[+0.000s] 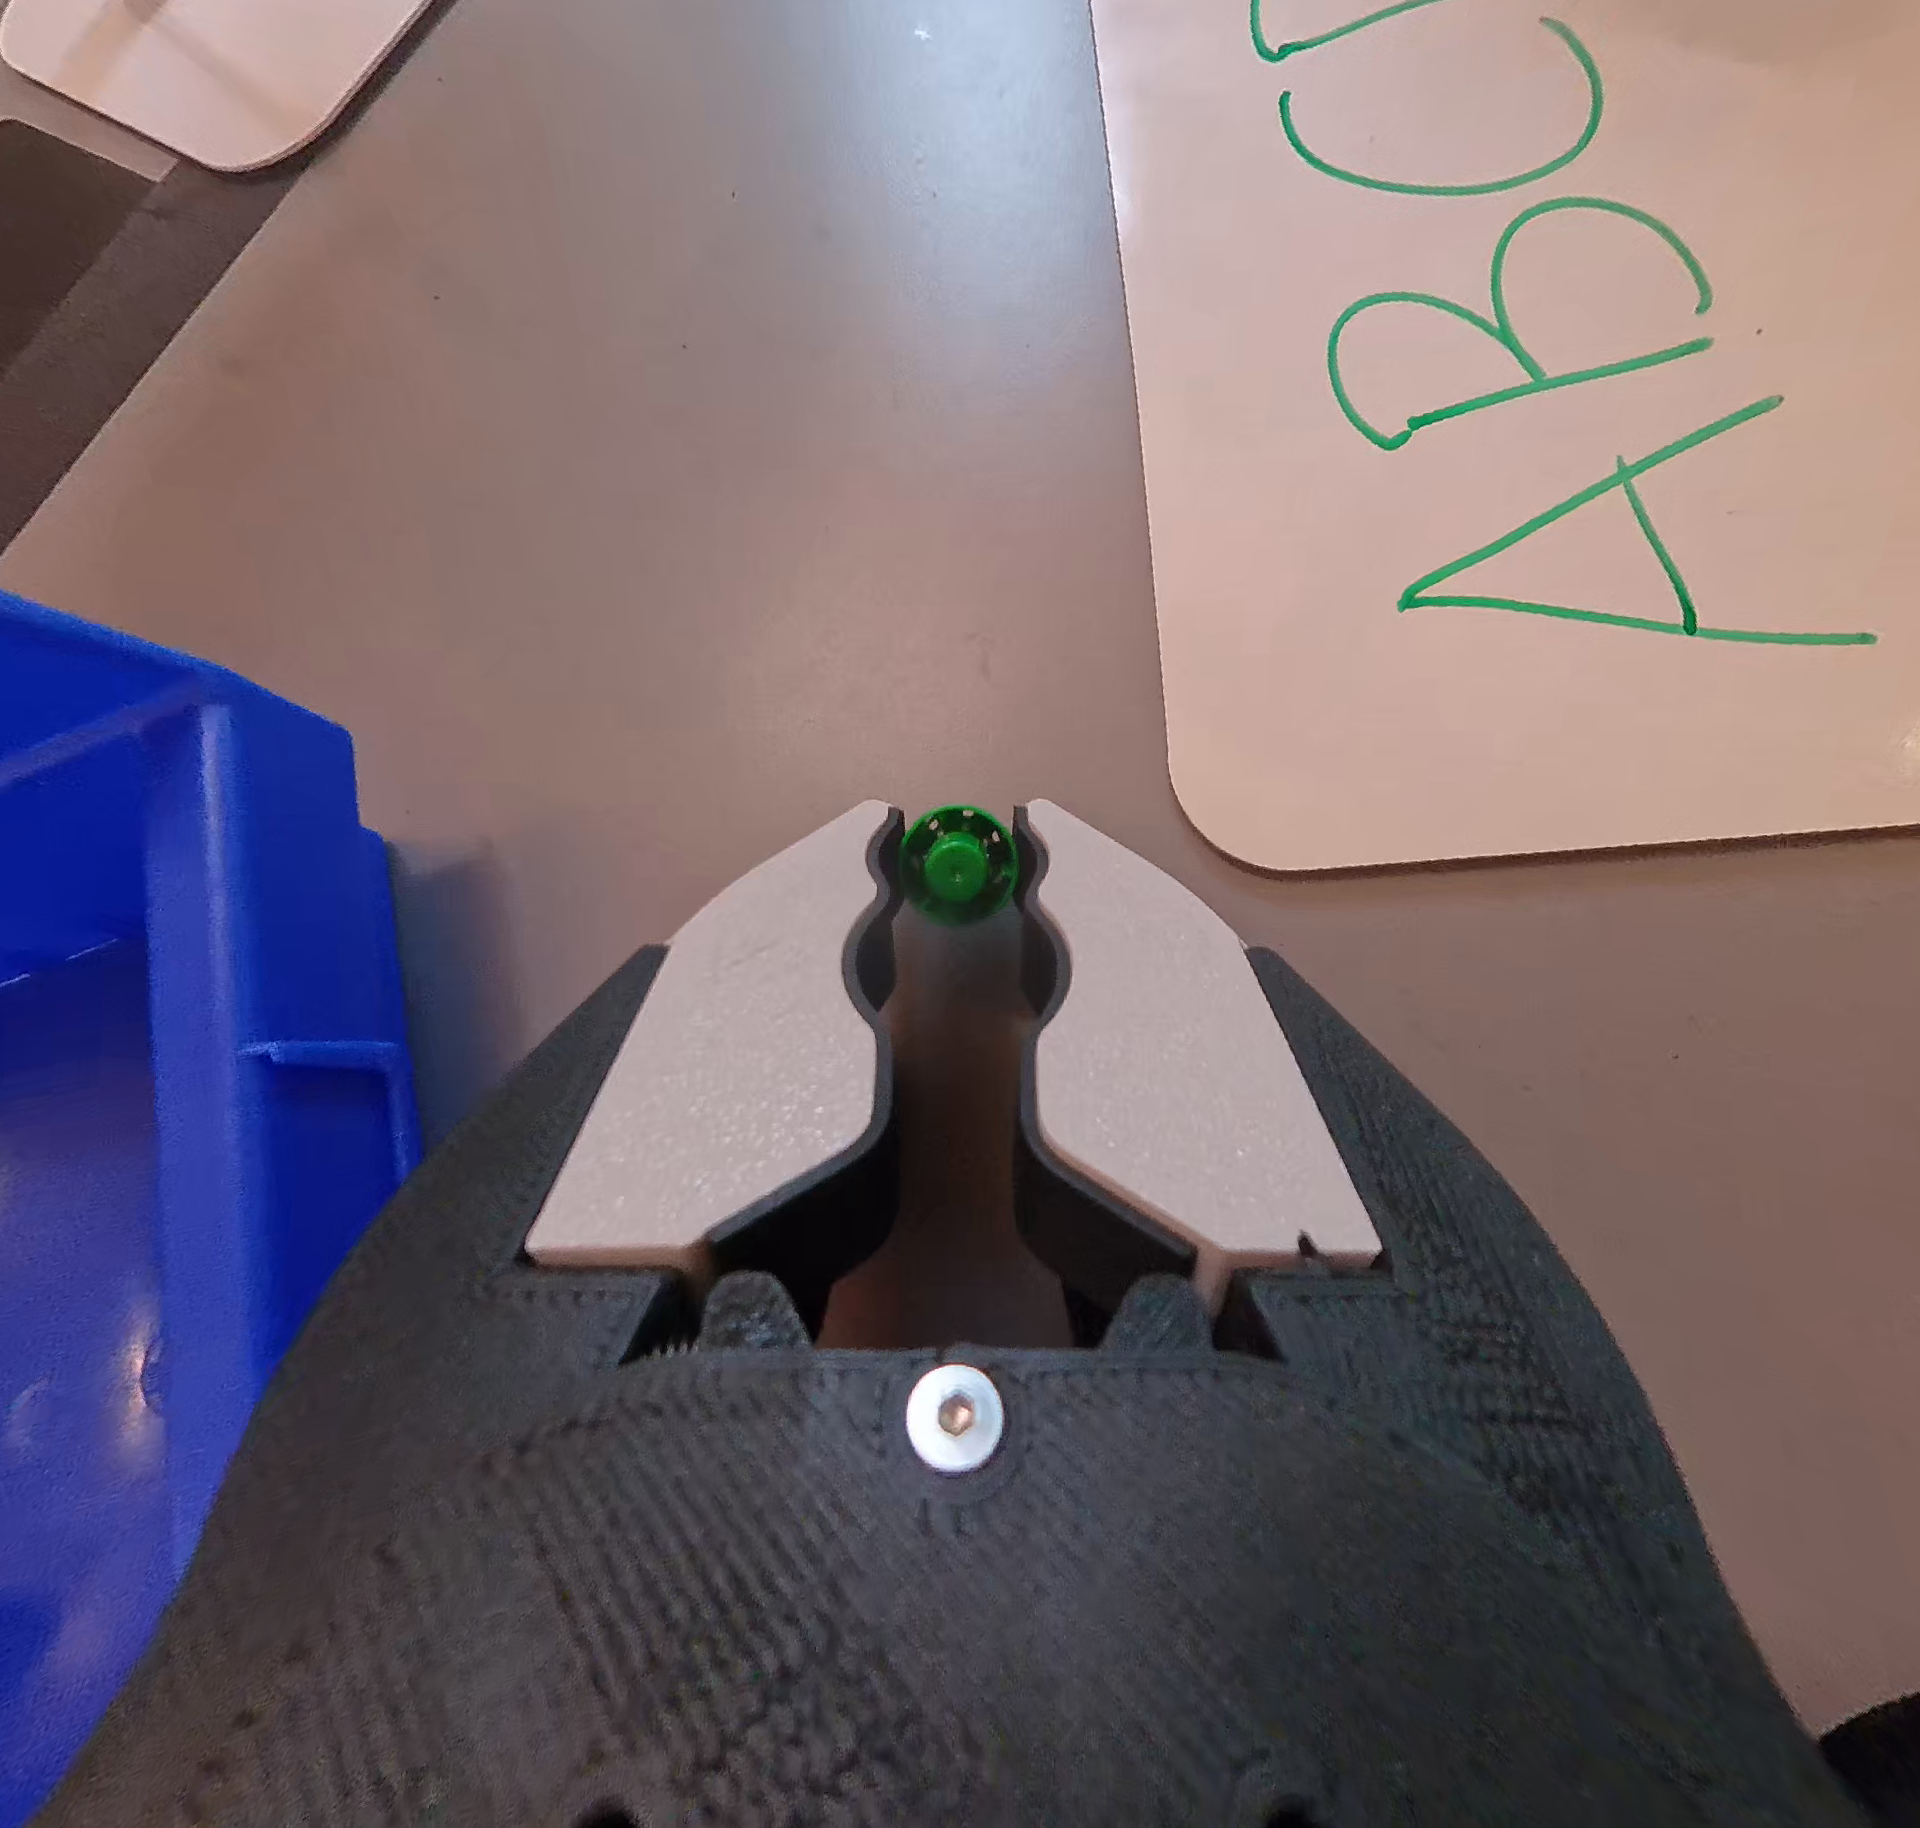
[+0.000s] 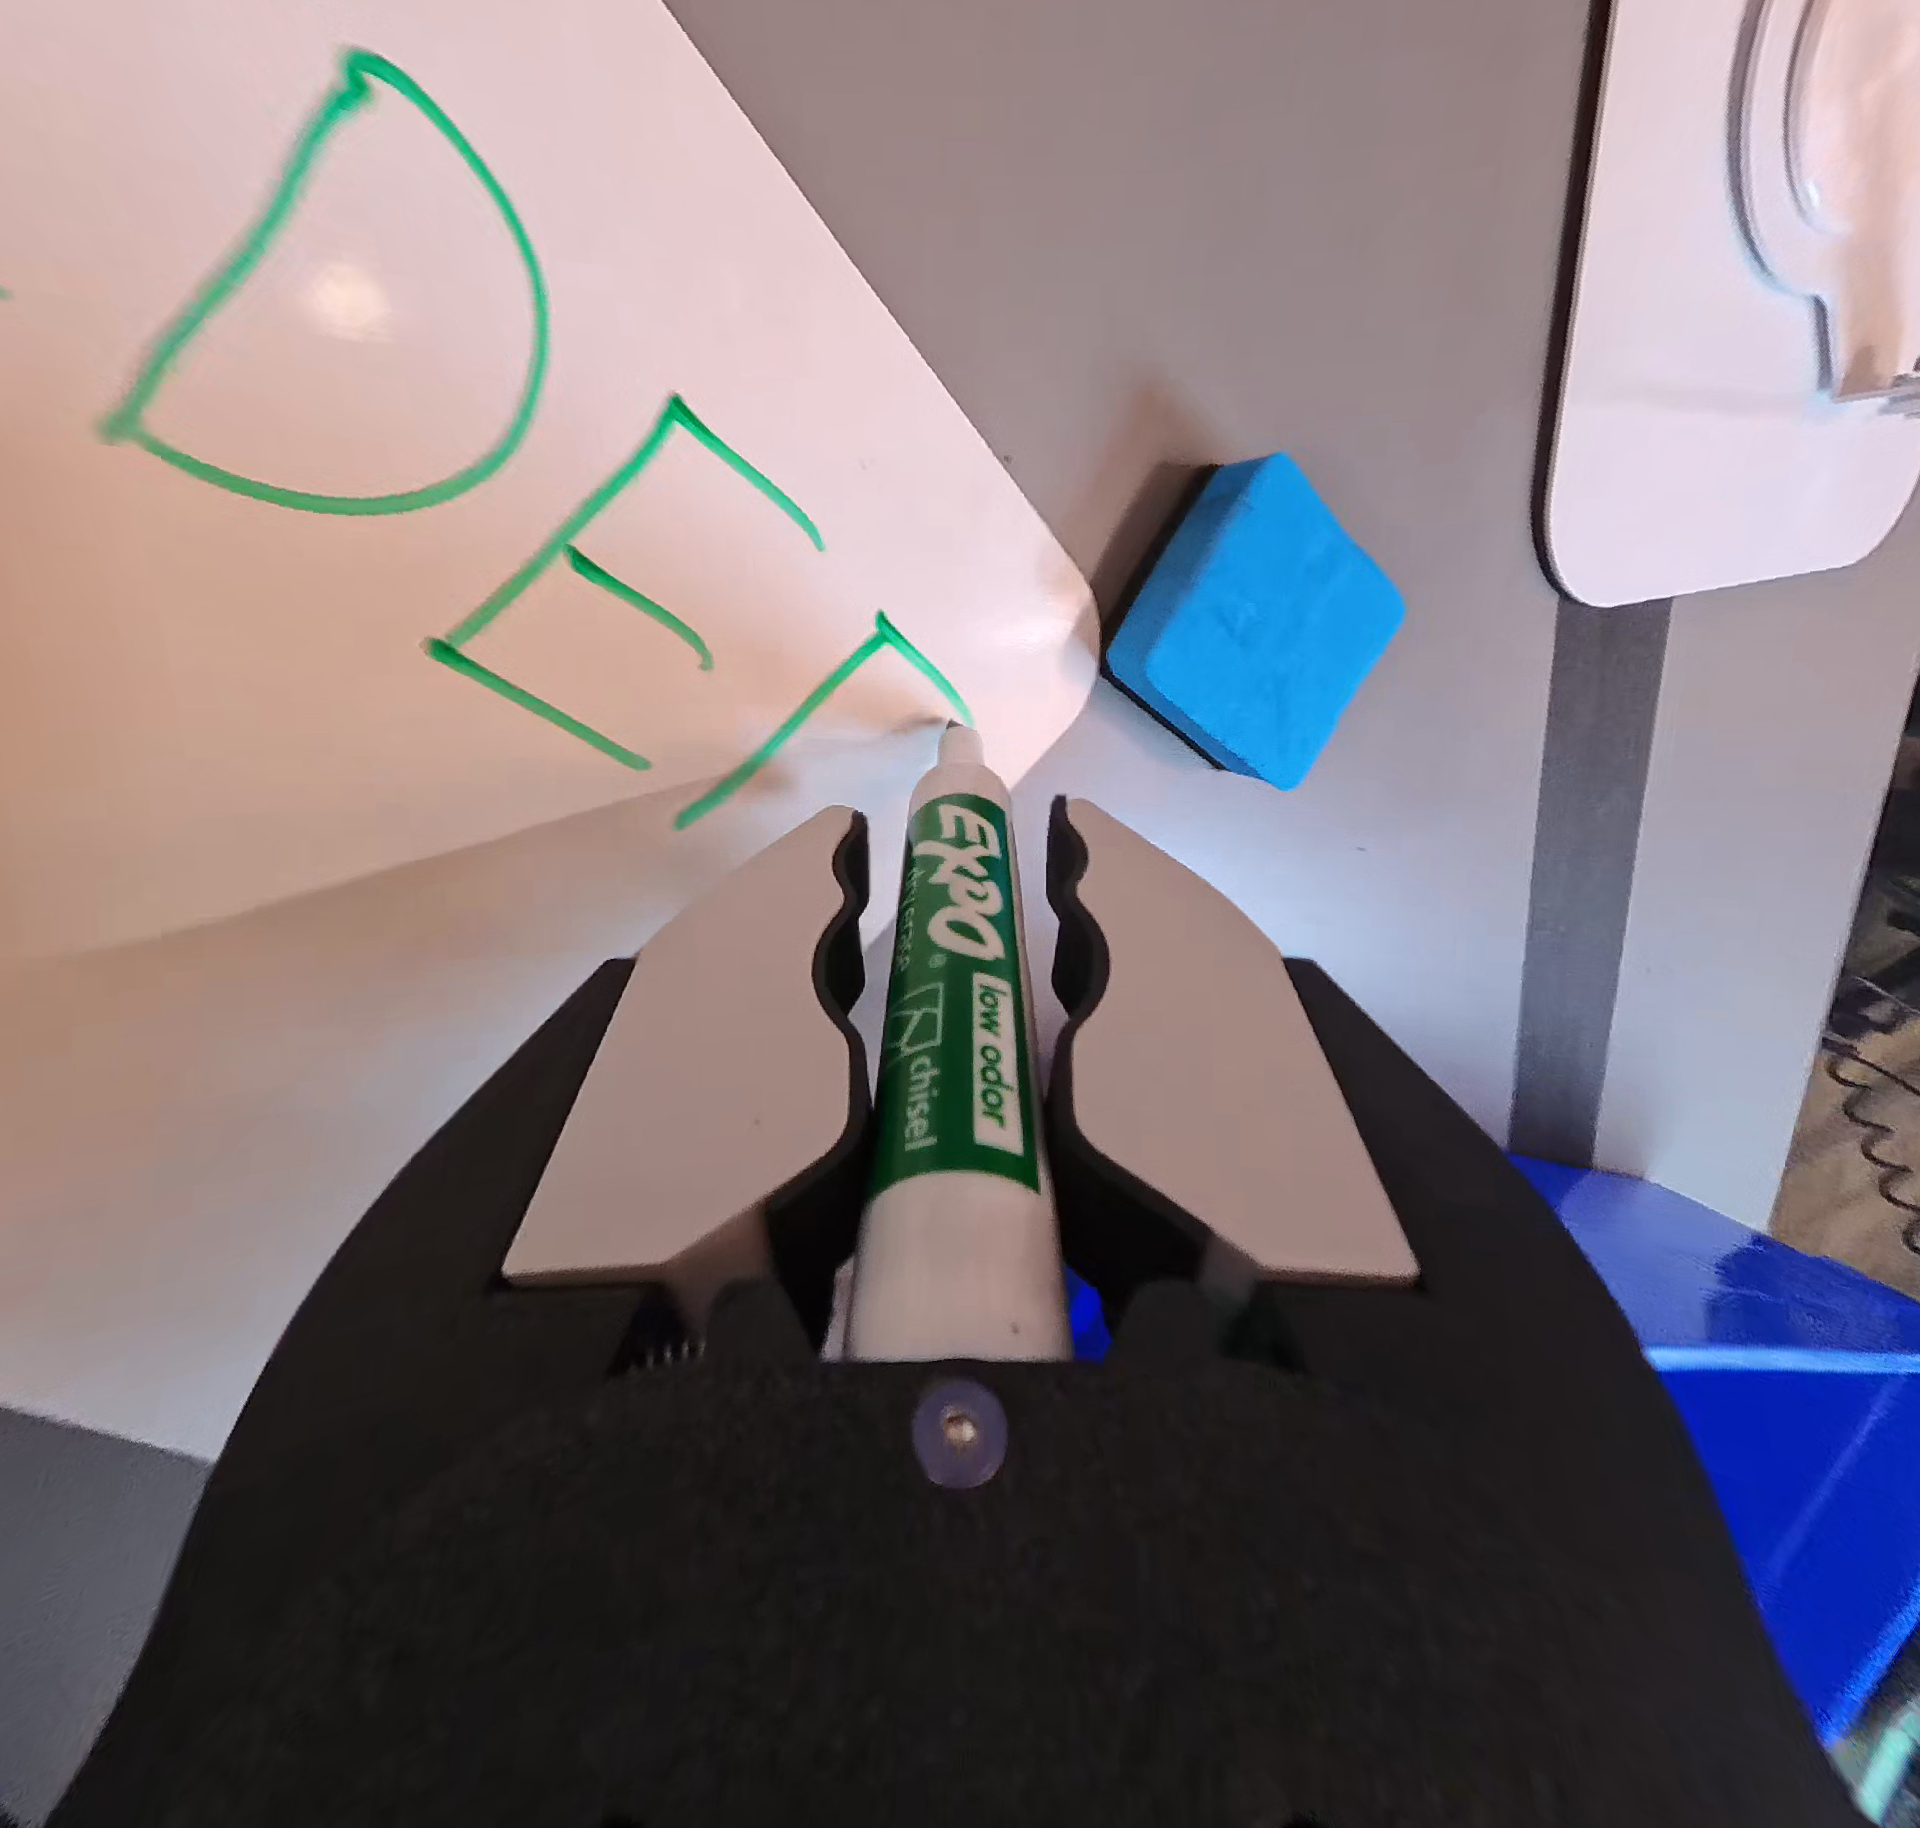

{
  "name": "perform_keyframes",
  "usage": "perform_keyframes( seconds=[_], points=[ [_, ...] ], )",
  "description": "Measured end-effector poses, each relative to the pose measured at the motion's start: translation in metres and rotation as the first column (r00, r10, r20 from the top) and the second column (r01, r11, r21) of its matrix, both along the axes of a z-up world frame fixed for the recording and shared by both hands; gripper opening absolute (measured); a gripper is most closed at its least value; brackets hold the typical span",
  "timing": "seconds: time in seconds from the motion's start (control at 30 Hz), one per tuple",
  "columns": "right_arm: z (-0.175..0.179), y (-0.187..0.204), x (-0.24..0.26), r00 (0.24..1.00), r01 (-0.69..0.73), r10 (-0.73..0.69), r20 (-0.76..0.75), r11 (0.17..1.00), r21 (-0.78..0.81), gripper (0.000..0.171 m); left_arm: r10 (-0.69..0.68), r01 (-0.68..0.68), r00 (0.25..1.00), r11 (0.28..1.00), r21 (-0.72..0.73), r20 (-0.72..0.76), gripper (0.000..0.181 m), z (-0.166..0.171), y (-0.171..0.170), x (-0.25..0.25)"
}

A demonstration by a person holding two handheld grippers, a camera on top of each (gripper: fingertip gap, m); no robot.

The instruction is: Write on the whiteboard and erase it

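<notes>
A white whiteboard (image 2: 364,843) lies flat on the brown table, with several green letters on it. My right gripper (image 2: 956,822) is shut on a green dry-erase marker (image 2: 951,1051), whose tip touches the board near its right corner, at the last green stroke. A blue eraser block (image 2: 1257,615) lies on the table just past that corner. In the left wrist view the whiteboard (image 1: 1403,739) is at the right. My left gripper (image 1: 954,822) is shut on the green marker cap (image 1: 954,869), held over the bare table left of the board.
A blue plastic bin (image 1: 156,1051) stands at the left of my left gripper and shows in the right wrist view (image 2: 1787,1466) at the lower right. A second white board with a clear plastic holder (image 2: 1714,324) lies at the far right.
</notes>
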State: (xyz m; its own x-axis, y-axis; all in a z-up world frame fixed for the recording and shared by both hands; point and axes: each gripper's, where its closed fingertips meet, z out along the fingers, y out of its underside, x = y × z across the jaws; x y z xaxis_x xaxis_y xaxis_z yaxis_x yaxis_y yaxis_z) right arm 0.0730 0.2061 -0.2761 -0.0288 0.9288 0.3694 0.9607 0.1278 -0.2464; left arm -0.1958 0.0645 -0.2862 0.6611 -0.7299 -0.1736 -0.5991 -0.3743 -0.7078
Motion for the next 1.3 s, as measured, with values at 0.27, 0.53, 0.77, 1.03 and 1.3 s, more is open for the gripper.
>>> perform_keyframes(
  seconds=[0.27, 0.53, 0.77, 1.03, 1.3],
  points=[
    [0.003, -0.032, 0.001, 0.999, -0.039, 0.038, -0.023, 0.997, -0.064, 0.034, 0.002, -0.002, 1.0, 1.0, 0.001, -0.003, 0.02, -0.001, 0.0, 0.0],
    [-0.001, -0.013, 0.02, 0.999, 0.004, -0.004, 0.043, 1.0, -0.002, 0.034, 0.005, -0.005, 1.0, 1.0, 0.001, -0.008, 0.02, -0.001, 0.0, 0.0],
    [0.043, -0.038, -0.001, 0.951, 0.024, -0.042, -0.305, 0.998, -0.061, 0.034, -0.031, 0.027, 0.998, 0.996, 0.079, 0.046, 0.02, 0.017, 0.0, 0.01],
    [0.118, -0.151, -0.067, 0.528, -0.3, -0.101, -0.843, 0.907, -0.296, 0.034, -0.352, 0.24, 0.913, 0.871, 0.429, 0.205, 0.02, 0.093, -0.039, 0.092],
    [0.121, -0.207, -0.099, 0.42, -0.516, -0.188, -0.888, 0.755, -0.404, 0.034, -0.447, 0.245, 0.866, 0.77, 0.59, 0.224, 0.02, 0.124, -0.065, 0.143]
  ],
)
